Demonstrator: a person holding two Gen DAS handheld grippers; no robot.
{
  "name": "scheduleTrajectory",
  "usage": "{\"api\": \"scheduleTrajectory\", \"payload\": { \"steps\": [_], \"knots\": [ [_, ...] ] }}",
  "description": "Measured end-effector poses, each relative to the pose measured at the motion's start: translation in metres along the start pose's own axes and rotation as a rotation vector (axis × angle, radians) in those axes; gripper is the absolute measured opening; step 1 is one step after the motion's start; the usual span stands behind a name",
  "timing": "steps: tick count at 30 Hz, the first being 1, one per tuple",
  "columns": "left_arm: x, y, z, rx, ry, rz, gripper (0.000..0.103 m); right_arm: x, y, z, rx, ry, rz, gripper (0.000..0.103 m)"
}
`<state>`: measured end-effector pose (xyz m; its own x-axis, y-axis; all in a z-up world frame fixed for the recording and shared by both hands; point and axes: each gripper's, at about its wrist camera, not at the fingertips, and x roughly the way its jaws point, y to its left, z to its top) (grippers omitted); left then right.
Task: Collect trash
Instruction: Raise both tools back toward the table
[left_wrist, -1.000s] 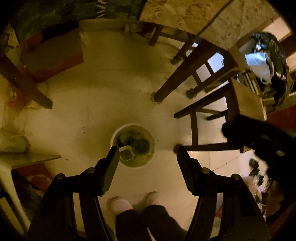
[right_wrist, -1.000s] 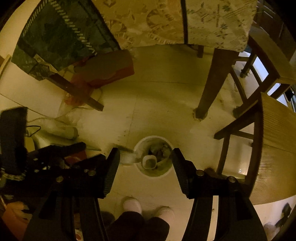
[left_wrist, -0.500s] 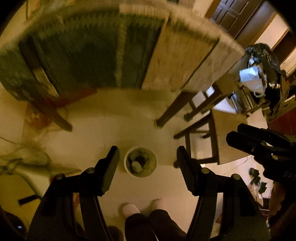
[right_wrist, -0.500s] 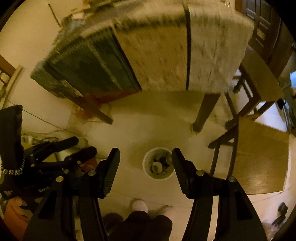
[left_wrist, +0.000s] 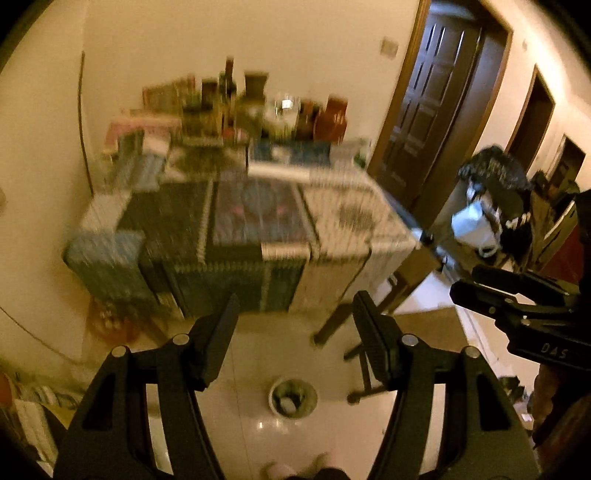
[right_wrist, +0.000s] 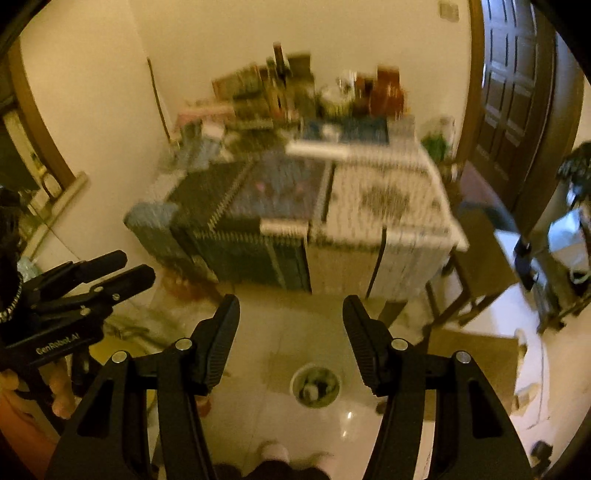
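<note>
Dim dining room, cluttered worktop (left_wrist: 258, 206) newly in view: both grippers, left (left_wrist: 295, 332) and right (right_wrist: 290, 332), risen from floor bin (left_wrist: 293, 397) holding trash, fingers apart and empty; next piece presumably sought on worktop.

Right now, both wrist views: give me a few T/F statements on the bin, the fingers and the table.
1. The trash bin stands on the floor with trash inside. True.
2. The left gripper holds a piece of trash between its fingers. False: the fingers stand apart with nothing between them.
3. The right gripper is open and empty. True.
4. The bin sits on top of the table. False: it is on the floor in front of the table.
5. The table is bare. False: a patterned cloth covers it, and bottles and jars crowd its far side.
</note>
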<state>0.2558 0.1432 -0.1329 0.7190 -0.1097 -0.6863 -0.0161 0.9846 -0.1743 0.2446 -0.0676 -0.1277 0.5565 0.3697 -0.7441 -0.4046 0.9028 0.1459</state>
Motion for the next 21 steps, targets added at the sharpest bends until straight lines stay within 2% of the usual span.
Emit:
{"api": "scheduleTrajectory", "payload": {
  "steps": [4,6,8,11,16,21],
  "knots": [
    [-0.036,-0.003,0.024,0.003,-0.095,0.002,0.064,-0.034,0.011,0.022,-0.020,-0.098,-0.022,0.061],
    [-0.049,-0.004,0.036,0.005,-0.139,0.002,0.072,-0.046,0.014,0.033,-0.031,-0.143,-0.029,0.065],
    [-0.058,-0.004,0.046,0.004,-0.183,0.016,0.088,-0.056,0.015,0.043,-0.039,-0.190,-0.043,0.077],
    [-0.066,-0.002,0.059,-0.006,-0.243,0.038,0.098,-0.062,0.013,0.055,-0.045,-0.245,-0.055,0.082],
    [-0.051,-0.002,0.083,-0.019,-0.267,0.052,0.098,-0.052,0.000,0.075,-0.051,-0.272,-0.052,0.082],
    [-0.016,-0.012,0.115,-0.022,-0.272,0.093,0.098,-0.029,-0.026,0.103,-0.062,-0.279,-0.044,0.082]
  ]
}}
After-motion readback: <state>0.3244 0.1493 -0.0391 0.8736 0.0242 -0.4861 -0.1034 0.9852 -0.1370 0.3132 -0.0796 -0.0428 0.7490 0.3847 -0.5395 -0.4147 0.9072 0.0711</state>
